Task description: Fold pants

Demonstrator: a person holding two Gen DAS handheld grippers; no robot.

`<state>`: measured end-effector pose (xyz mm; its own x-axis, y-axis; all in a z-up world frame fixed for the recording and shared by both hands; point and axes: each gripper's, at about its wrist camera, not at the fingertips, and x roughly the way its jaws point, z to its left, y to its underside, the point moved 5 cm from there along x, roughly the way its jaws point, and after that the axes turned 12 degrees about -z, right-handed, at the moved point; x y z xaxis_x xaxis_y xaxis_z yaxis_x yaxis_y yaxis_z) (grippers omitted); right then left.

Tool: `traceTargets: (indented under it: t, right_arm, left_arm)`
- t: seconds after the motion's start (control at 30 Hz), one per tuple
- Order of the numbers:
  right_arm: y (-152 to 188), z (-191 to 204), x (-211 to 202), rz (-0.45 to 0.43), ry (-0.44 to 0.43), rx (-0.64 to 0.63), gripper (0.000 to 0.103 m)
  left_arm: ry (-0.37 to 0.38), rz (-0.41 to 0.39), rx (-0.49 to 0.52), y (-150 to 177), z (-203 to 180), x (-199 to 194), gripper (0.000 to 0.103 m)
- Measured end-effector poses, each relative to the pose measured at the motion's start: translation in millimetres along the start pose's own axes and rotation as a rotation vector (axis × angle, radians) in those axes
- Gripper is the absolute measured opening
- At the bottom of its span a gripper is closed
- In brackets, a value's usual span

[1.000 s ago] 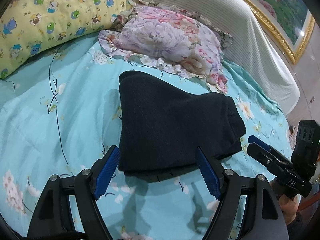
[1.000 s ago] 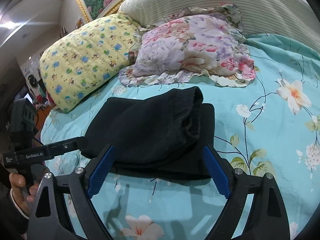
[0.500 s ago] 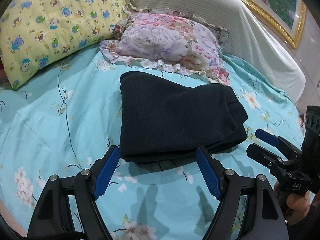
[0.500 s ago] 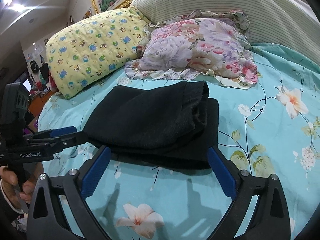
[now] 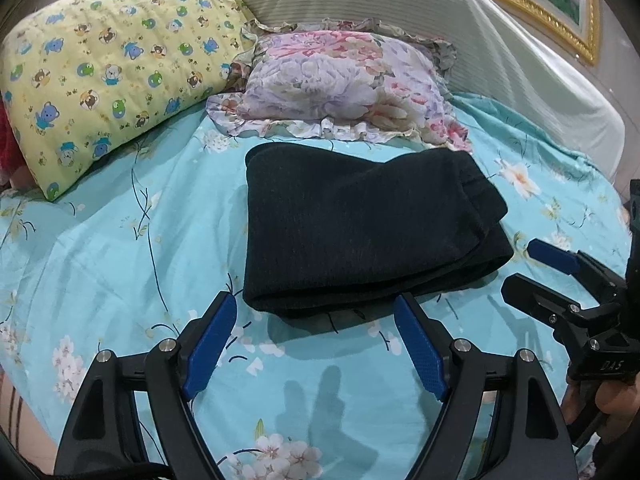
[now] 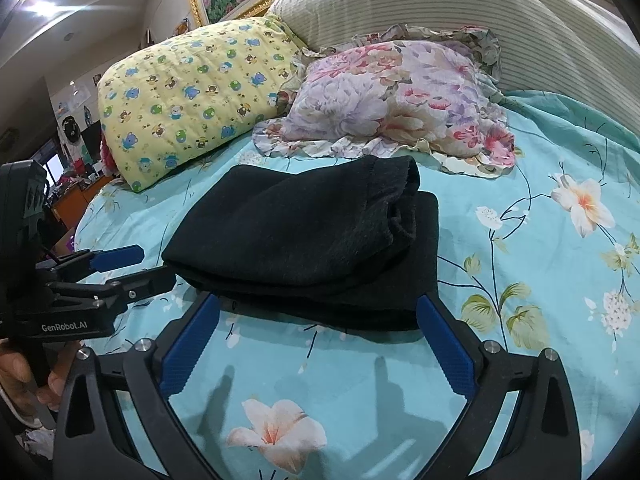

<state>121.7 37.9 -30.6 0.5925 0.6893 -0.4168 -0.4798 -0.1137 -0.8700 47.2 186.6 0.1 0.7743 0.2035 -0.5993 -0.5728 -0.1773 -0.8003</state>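
The black pants (image 5: 360, 232) lie folded into a compact stack on the turquoise flowered bedsheet (image 5: 120, 264); they also show in the right wrist view (image 6: 312, 240). My left gripper (image 5: 316, 308) is open and empty, just short of the stack's near edge. My right gripper (image 6: 316, 308) is open and empty, also just short of the near edge. The right gripper shows at the right of the left wrist view (image 5: 528, 268). The left gripper shows at the left of the right wrist view (image 6: 152, 264).
A yellow bear-print pillow (image 5: 108, 76) and a floral ruffled pillow (image 5: 344, 88) lie behind the pants. A striped white headboard cushion (image 5: 400, 12) and a gold-framed picture (image 5: 560, 4) stand behind. The bed's edge and room clutter (image 6: 72, 168) are at the left.
Both grippers have drawn back and risen from the folded pants, staying open. The pants have not moved.
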Motion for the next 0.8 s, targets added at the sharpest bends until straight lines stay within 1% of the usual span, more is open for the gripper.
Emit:
traceTargets:
  t: [0.2,0.8]
  right_arm:
    - [5,0,3,-0.015,0.009,-0.009,0.100]
    - [18,7,23,0.033,-0.007,-0.038,0.100]
  left_arm:
    - [-0.030,0.005,0.031,11,-4,3,0.083]
    - [-0.046,0.046,0.037,27,-2,19,0.083]
